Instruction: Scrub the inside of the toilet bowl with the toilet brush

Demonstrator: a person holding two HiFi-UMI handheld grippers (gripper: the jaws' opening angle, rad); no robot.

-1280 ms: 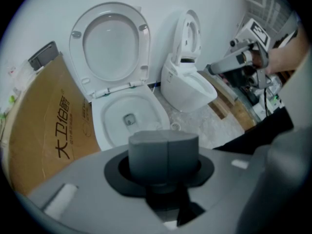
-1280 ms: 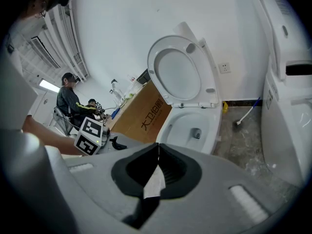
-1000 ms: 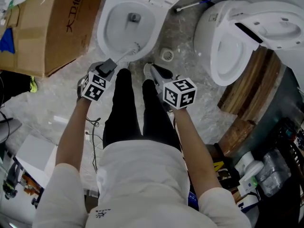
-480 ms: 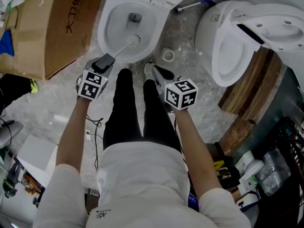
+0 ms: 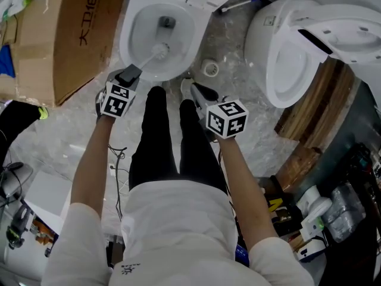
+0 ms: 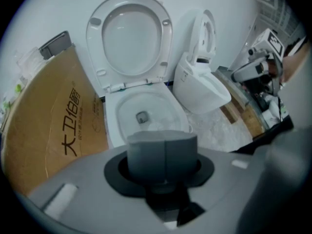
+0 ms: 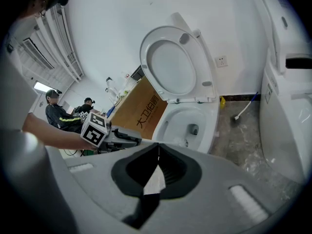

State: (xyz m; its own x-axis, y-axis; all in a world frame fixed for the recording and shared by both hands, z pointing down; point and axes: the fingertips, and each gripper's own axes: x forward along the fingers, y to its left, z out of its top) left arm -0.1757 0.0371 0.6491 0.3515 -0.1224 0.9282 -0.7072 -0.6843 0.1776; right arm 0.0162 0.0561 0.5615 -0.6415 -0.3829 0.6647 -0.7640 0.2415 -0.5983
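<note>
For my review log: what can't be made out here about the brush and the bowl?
- Head of the toilet brush: head view, white on white and too small to tell whether it touches the toilet bowl.
- Brush handle: left gripper view, hidden behind the left gripper's own shut jaws.
- Bowl's near inner wall: both gripper views, partly covered by the gripper bodies.

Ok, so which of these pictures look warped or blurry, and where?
Head view: sharp and evenly lit, toilet bowl crisp. Left gripper view: fisheye bulge, dark corners, left gripper up close is soft. Right gripper view: same bulge, right gripper blurred, the bowl beyond clearer.
</note>
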